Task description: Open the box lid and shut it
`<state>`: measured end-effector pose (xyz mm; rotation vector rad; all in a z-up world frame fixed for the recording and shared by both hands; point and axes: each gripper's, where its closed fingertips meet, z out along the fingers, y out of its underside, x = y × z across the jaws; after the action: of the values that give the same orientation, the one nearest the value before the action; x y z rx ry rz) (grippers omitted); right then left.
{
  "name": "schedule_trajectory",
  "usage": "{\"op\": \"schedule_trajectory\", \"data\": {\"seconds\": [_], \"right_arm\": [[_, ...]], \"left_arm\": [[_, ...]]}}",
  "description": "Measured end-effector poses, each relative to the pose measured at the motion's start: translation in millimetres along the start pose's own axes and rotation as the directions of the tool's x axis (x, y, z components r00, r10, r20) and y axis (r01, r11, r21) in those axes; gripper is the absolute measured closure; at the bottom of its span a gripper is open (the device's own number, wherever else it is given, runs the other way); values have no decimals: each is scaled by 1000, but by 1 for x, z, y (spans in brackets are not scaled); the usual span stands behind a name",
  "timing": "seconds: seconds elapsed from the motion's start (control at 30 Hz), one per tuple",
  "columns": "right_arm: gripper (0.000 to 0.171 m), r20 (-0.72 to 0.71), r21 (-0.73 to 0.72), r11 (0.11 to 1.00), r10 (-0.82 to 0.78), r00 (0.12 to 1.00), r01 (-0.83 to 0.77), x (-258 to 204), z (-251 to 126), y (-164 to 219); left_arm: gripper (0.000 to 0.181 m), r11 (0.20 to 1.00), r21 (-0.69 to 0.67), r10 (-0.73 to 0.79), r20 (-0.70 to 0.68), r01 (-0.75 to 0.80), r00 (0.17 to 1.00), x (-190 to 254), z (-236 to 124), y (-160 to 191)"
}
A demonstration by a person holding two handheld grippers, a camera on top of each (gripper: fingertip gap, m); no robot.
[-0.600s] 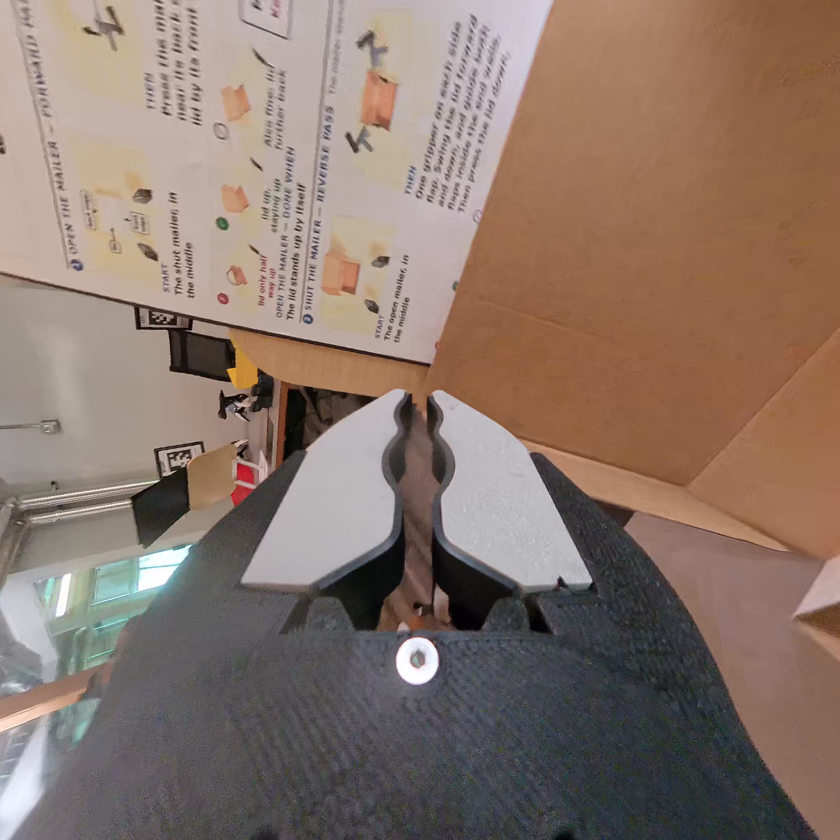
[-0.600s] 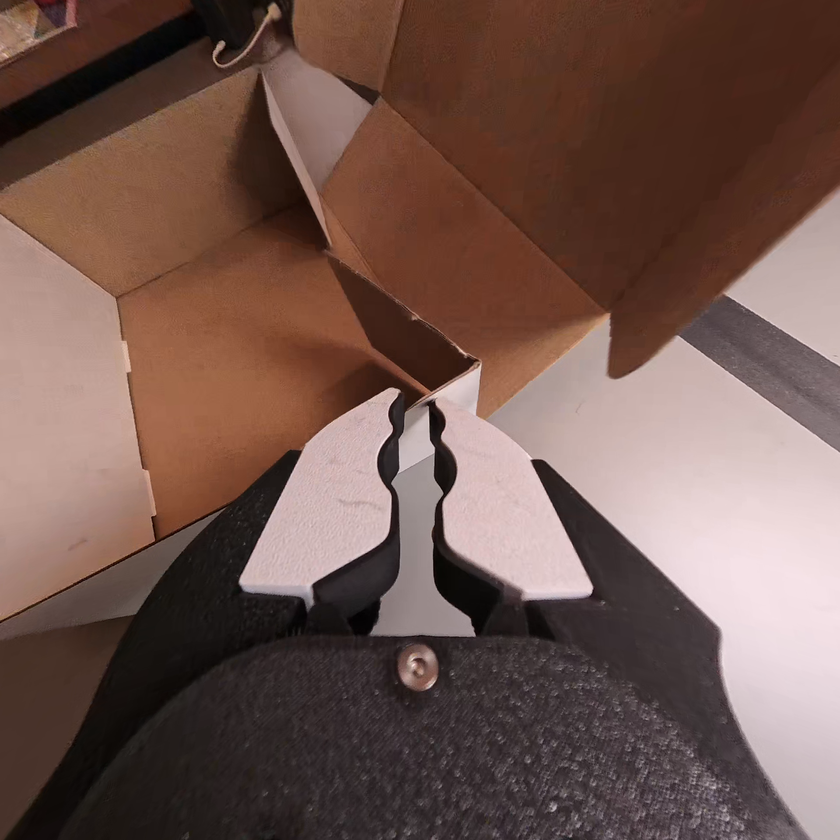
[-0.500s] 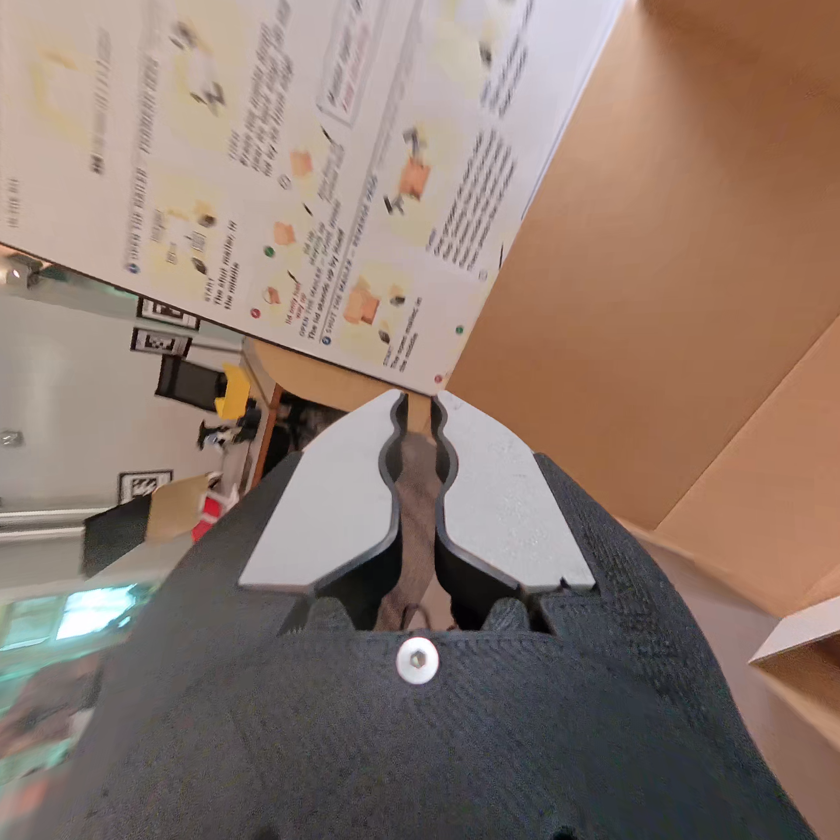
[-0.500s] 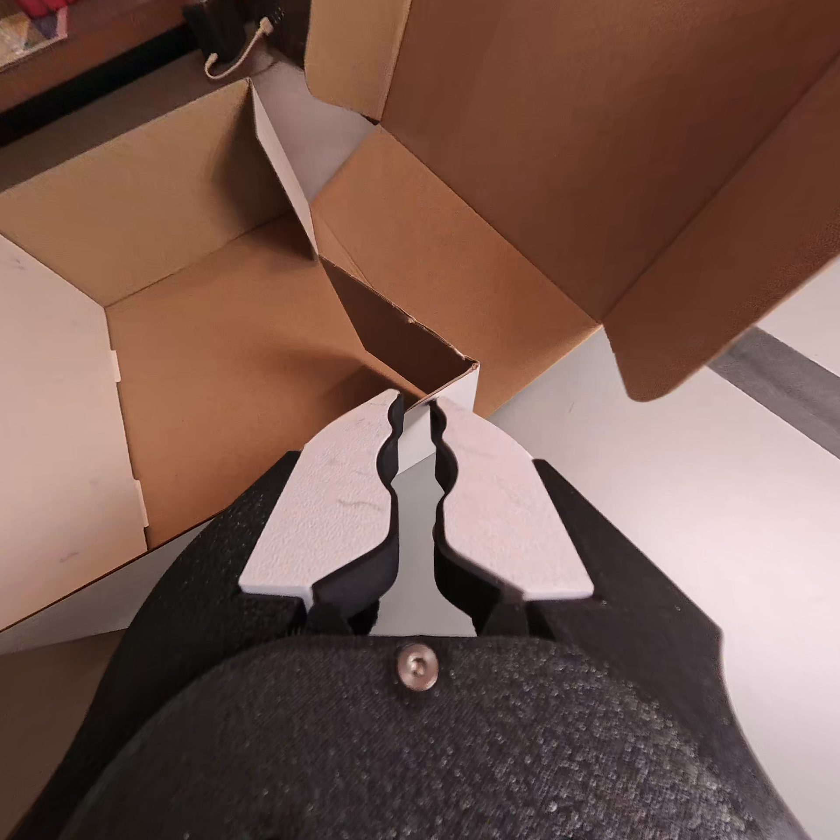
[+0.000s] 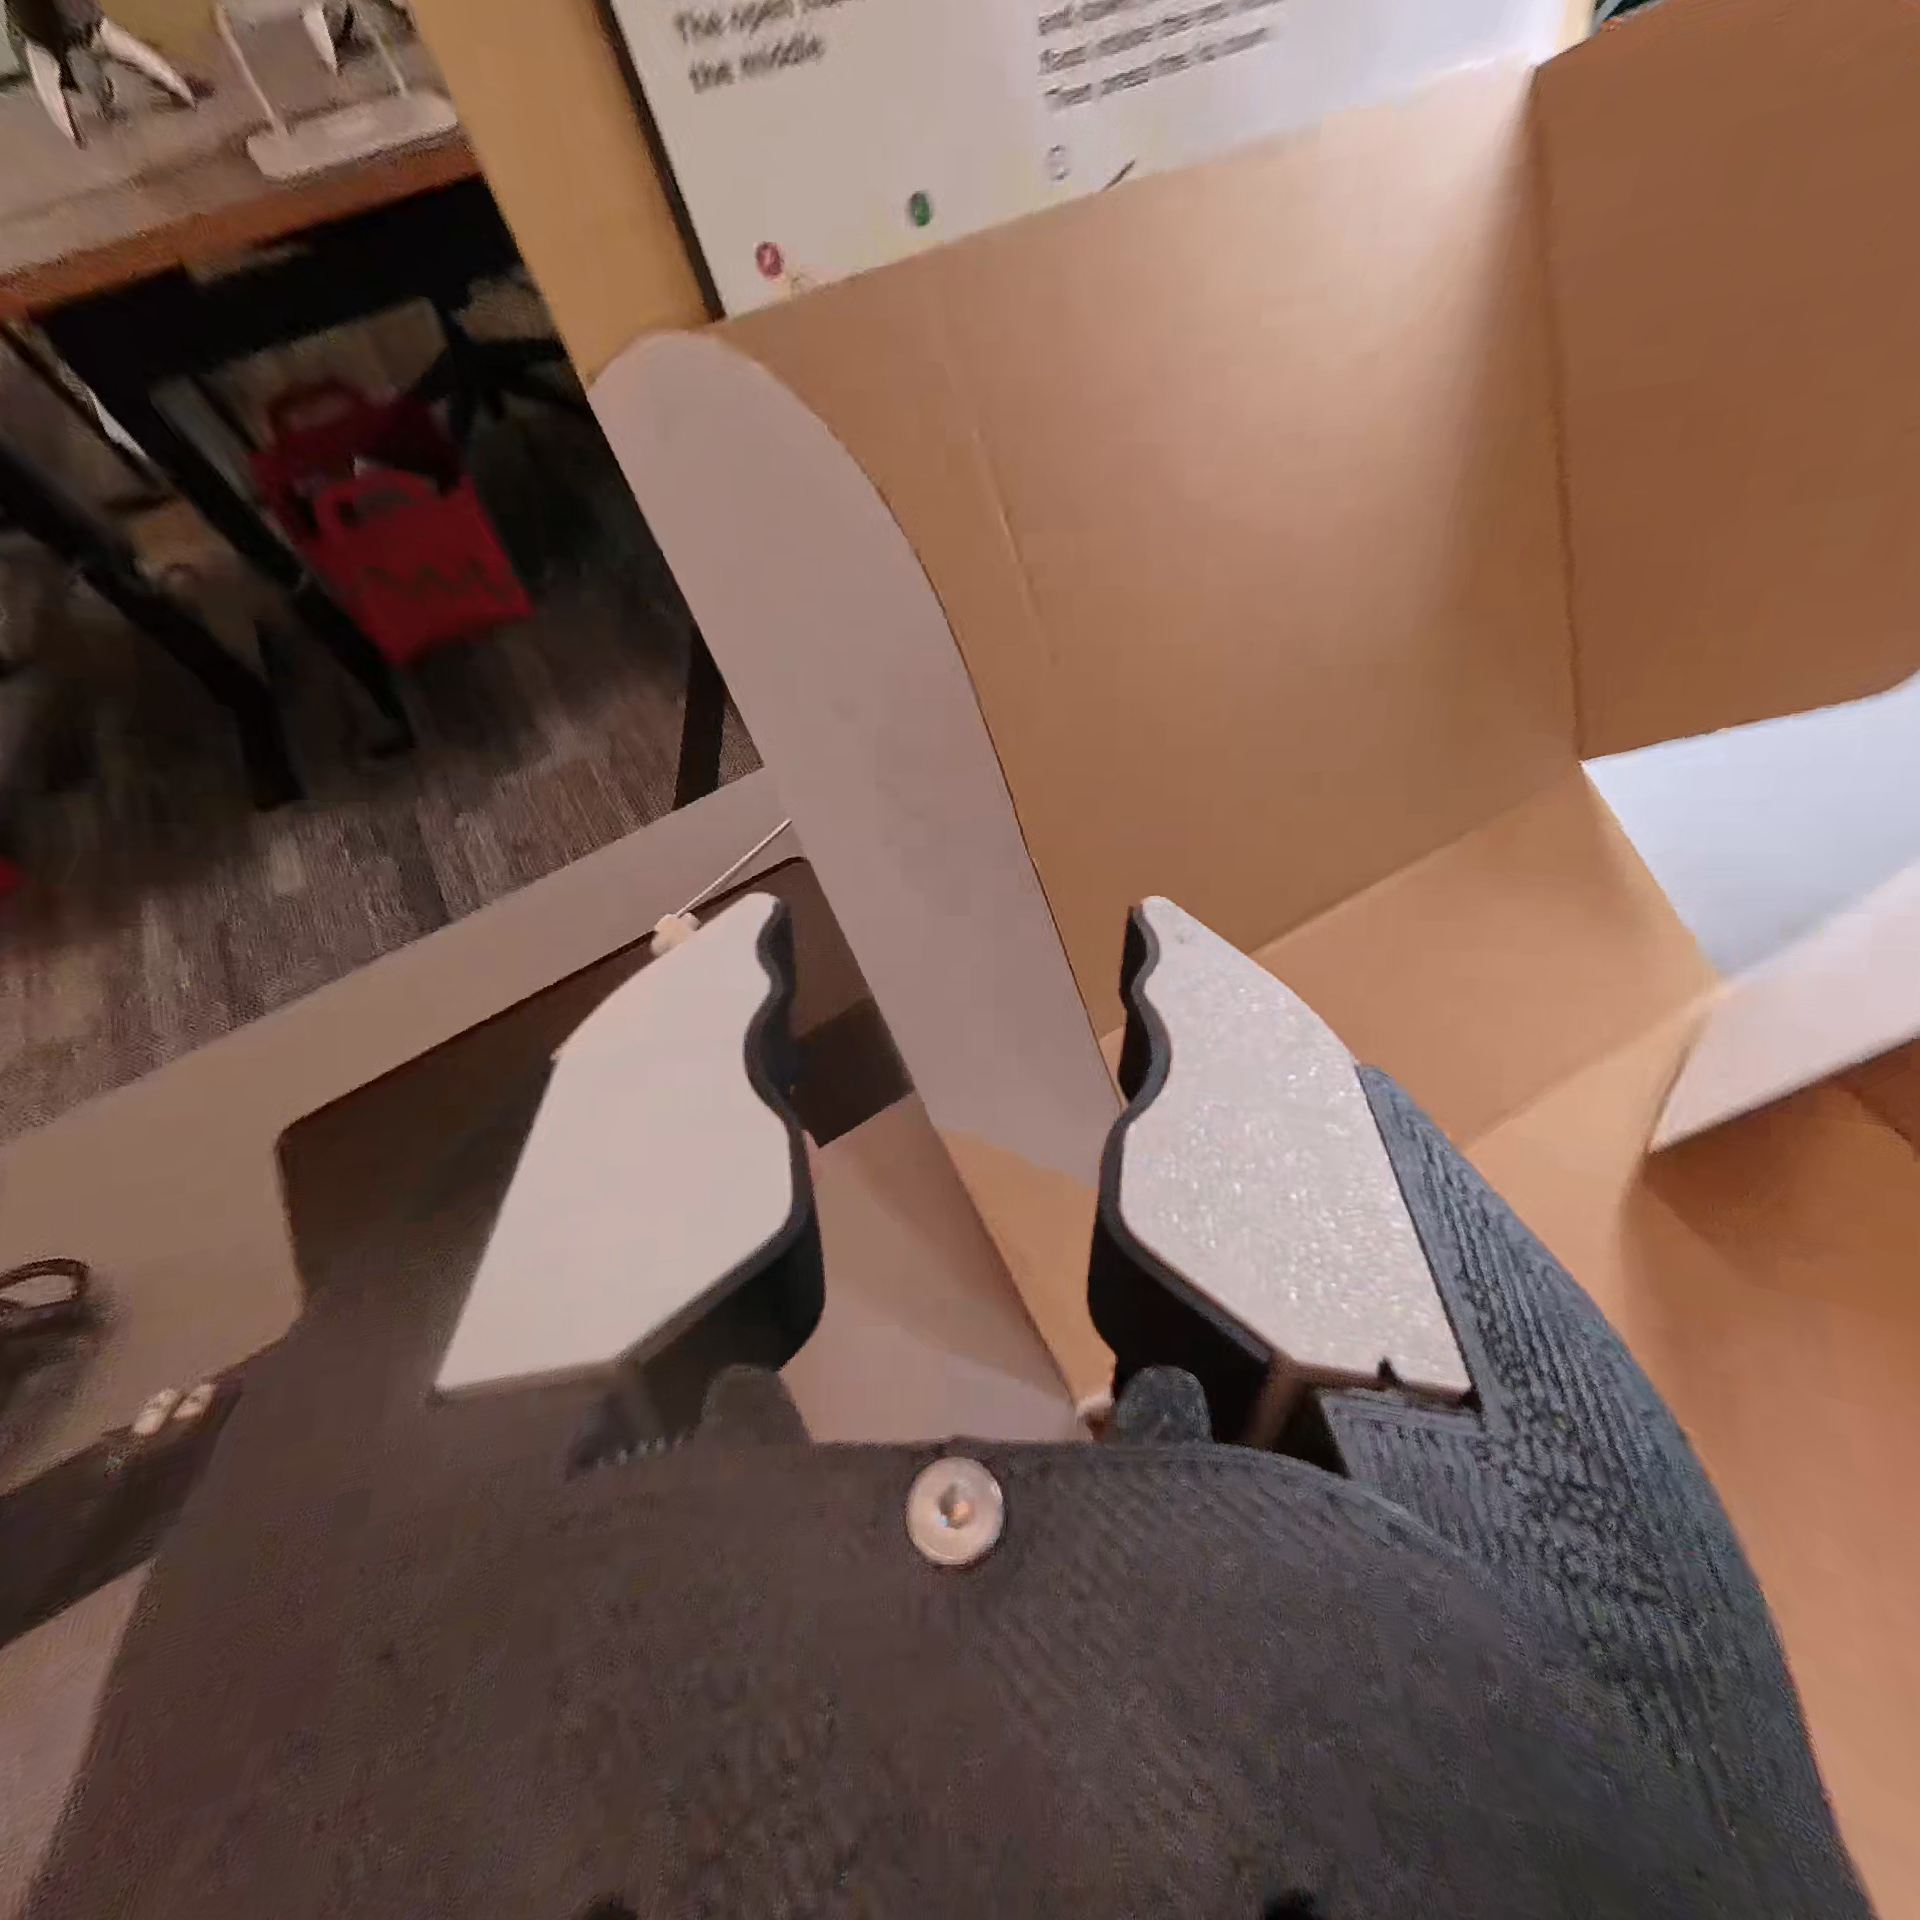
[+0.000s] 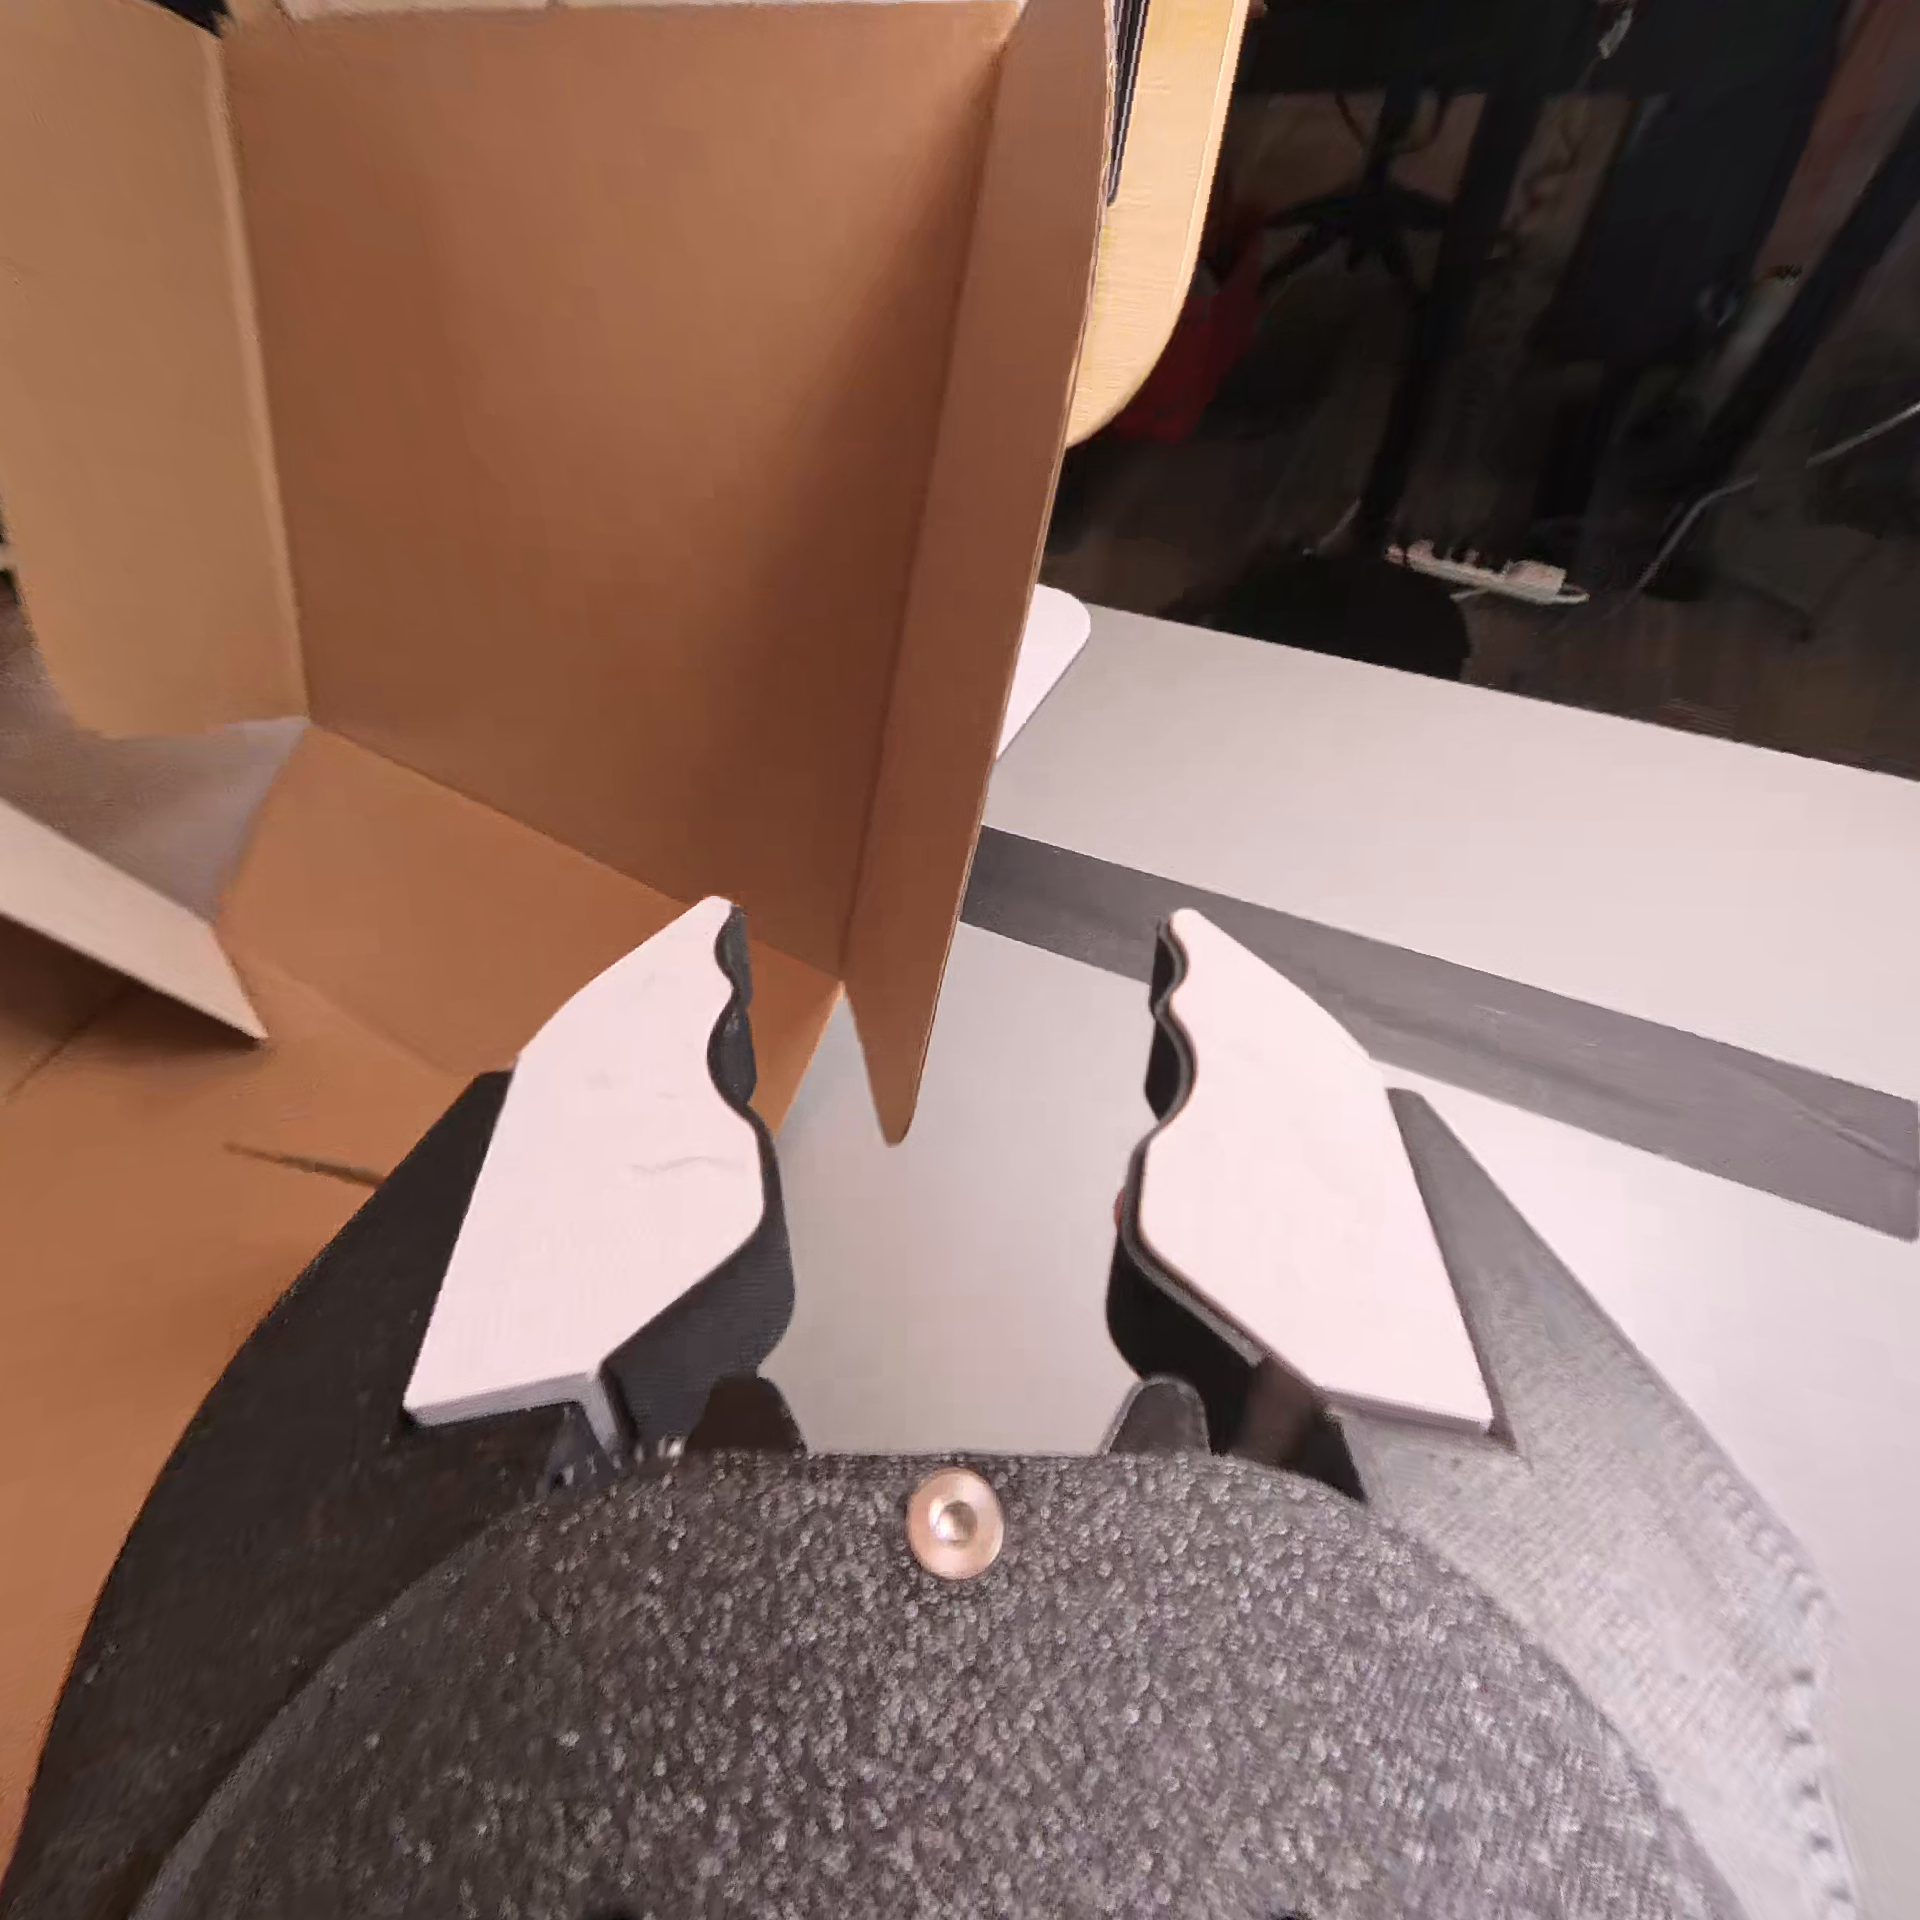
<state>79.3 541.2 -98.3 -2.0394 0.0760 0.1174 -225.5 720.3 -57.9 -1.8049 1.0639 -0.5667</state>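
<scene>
While one box [image 5: 1714, 1299] stands with its lid [image 5: 1247, 520] raised, two claws are spread: left claw [image 5: 954, 914] straddles one side flap [image 5: 862, 727], right claw [image 6: 951, 925] another [image 6: 966, 623].

Premises: office/lab-type workroom, not domestic. Evidence, left wrist view: printed instruction poster [image 5: 935, 114] on a board behind the work surface, grey low-pile carpet [image 5: 260, 894], wood-top desk w/ black legs [image 5: 208, 208], red bag [image 5: 416, 561] stored beneath. Right wrist view: pale grey tabletop [image 6: 1455, 790] w/ dark tape strip [image 6: 1558, 1029], power strip [image 6: 1486, 566] on floor among black stand legs.
</scene>
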Motion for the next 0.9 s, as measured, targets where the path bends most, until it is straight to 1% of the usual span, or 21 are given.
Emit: {"op": "schedule_trajectory", "data": {"seconds": [0.03,0.07,0.1,0.13,0.17,0.2,0.27,0.3,0.37,0.43,0.57,0.67,0.73,0.83,0.9], "right_arm": [[95,-13,-30,1000,-5,1000,4,3,11,-3],[95,-16,-60,998,-1,1000,0,4,22,-5],[102,-5,-95,995,2,1000,-2,3,32,-5],[115,32,-134,991,-3,999,7,-3,39,-4],[128,59,-172,985,-15,998,25,-10,43,-2],[141,41,-175,983,-46,998,52,-12,44,-6],[168,-1,-153,985,-79,997,78,-24,40,-16],[168,-52,-145,986,-90,995,82,-25,36,-20],[167,-166,-136,983,-147,975,125,-26,27,-24],[164,-220,-122,980,-184,958,160,-32,19,-27],[158,-250,-47,978,-208,946,203,-56,-1,-32],[159,-289,33,960,-256,923,277,-71,-19,-21],[160,-298,96,954,-246,922,285,-79,-32,-15],[160,-286,193,940,-219,933,280,-89,-55,-13],[160,-291,210,931,-234,928,300,-95,-67,-11]], "left_arm": [[116,1000,-6,-29,3,29,1000,-1,11,-1],[113,999,-18,-41,14,42,999,-3,22,-2],[114,998,-43,-35,29,36,999,-6,32,-1],[116,996,-80,-26,18,27,1000,-4,42,4],[127,992,-123,-23,-17,20,1000,2,49,11],[143,989,-146,-9,-22,6,1000,3,53,15],[156,993,-114,46,19,-43,999,0,48,13],[162,996,-74,51,14,-50,999,1,42,8],[163,1000,10,7,-56,-6,998,11,25,-5],[165,999,48,-12,-115,18,993,22,7,-10],[164,990,141,-3,-163,26,987,44,-31,-13],[163,969,236,-28,-169,68,985,61,-63,-5],[162,950,297,-47,-173,97,984,73,-81,2],[161,922,372,-59,-152,112,987,94,-104,15],[160,909,408,-46,-115,90,992,106,-116,23]]}}
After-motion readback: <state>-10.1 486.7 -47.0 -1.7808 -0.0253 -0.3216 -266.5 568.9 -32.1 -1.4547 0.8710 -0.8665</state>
